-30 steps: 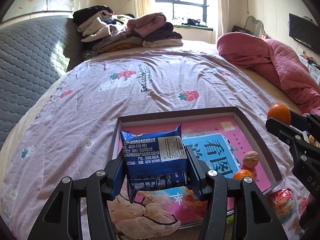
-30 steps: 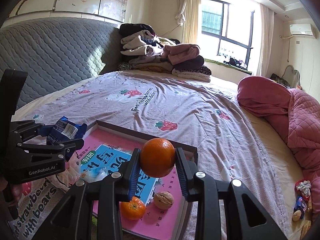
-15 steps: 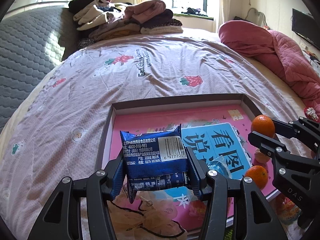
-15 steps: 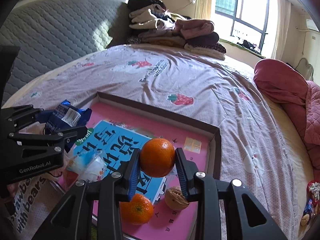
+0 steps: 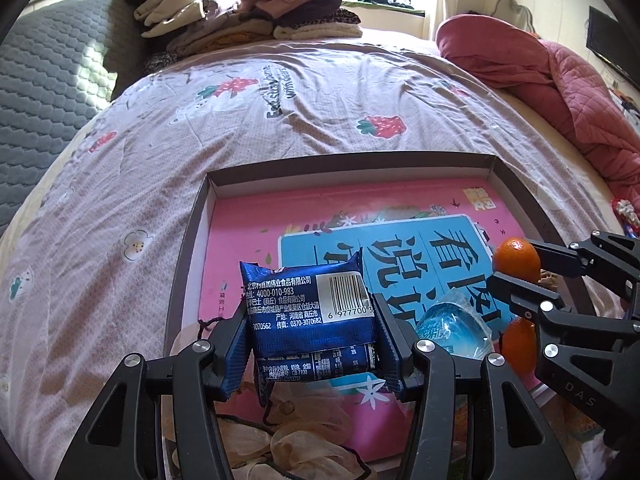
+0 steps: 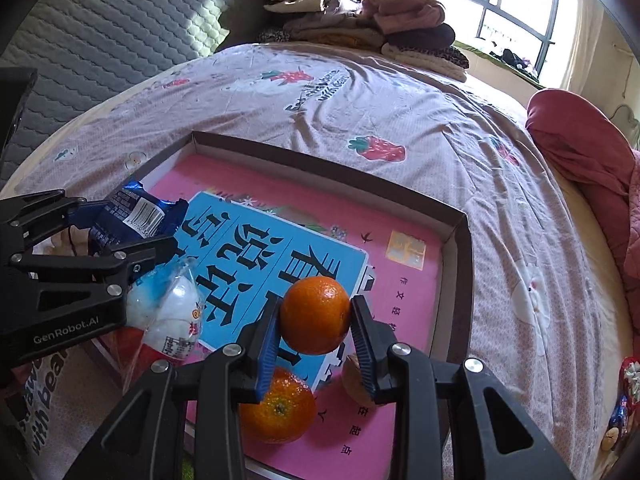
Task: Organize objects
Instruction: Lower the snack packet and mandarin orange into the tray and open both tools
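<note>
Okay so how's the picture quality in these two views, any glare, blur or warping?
Left wrist view: sharp, barcode on the blue snack packet readable, fisheye bends the box rim. Right wrist view: window blown out white, sun patches on the grey headboard, held orange crisp, dark vignette at corners.

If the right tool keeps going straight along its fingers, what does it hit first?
Probably the pink book cover lining the box, just beyond the held orange; nothing else shows in that line, though depth is uncertain.

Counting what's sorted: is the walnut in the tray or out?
In: the walnut lies on the tray's pink floor, behind the right gripper.
</note>
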A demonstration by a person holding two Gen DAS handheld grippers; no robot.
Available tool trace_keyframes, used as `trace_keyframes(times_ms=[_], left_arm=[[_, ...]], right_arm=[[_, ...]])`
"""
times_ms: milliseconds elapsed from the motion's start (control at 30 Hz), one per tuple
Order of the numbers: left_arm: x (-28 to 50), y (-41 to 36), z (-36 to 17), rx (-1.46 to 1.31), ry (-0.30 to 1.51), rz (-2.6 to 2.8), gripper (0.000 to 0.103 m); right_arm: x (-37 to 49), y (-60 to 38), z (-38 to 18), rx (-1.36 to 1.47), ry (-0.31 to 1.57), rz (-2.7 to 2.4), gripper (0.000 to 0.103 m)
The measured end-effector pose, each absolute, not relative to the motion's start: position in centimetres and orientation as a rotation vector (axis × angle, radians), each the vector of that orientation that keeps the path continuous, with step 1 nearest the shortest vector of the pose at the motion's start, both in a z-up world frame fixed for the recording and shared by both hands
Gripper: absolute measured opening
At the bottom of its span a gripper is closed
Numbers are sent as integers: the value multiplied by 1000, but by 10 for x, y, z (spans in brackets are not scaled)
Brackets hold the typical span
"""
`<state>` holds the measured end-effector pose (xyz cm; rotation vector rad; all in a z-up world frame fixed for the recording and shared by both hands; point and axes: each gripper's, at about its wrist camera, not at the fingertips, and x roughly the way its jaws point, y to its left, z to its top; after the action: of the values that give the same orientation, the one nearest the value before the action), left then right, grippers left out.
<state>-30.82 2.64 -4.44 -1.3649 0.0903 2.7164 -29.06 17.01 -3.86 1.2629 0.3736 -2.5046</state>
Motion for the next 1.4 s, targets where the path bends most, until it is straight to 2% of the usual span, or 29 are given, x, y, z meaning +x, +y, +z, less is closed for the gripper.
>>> trace_keyframes(times_ms=[1400], left_arm=[[-325,23,-49,-1525,33,2650,60]], right_arm=[[-294,164,-43,1339,394,-2465,35]])
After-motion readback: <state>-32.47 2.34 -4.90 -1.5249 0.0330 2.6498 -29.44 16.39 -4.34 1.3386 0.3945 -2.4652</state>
